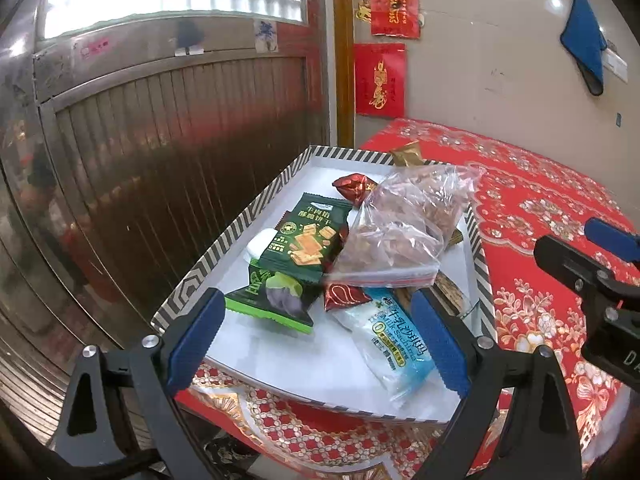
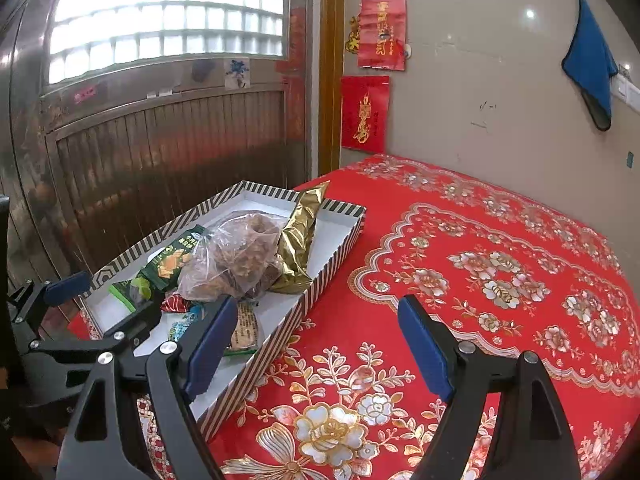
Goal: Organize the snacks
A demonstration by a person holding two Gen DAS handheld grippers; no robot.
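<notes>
A shallow box tray with a black-and-white striped rim (image 1: 224,240) sits at the left edge of the table. In it lie a dark green biscuit packet (image 1: 304,236), a clear zip bag of brown nuts (image 1: 400,224), a pale blue milk-snack packet (image 1: 396,344), a green-and-purple packet (image 1: 276,300), two red foil sweets (image 1: 344,296) and a gold packet (image 2: 300,240). My left gripper (image 1: 320,312) is open over the tray's near end, its pads clear of the snacks. My right gripper (image 2: 318,312) is open above the tablecloth, beside the tray's right wall (image 2: 320,280).
A red floral tablecloth (image 2: 480,280) covers the table to the right of the tray. A ribbed metal door (image 1: 160,120) stands behind the tray's left side. Red paper hangings (image 1: 380,80) and a blue cloth (image 1: 584,40) are on the tiled wall.
</notes>
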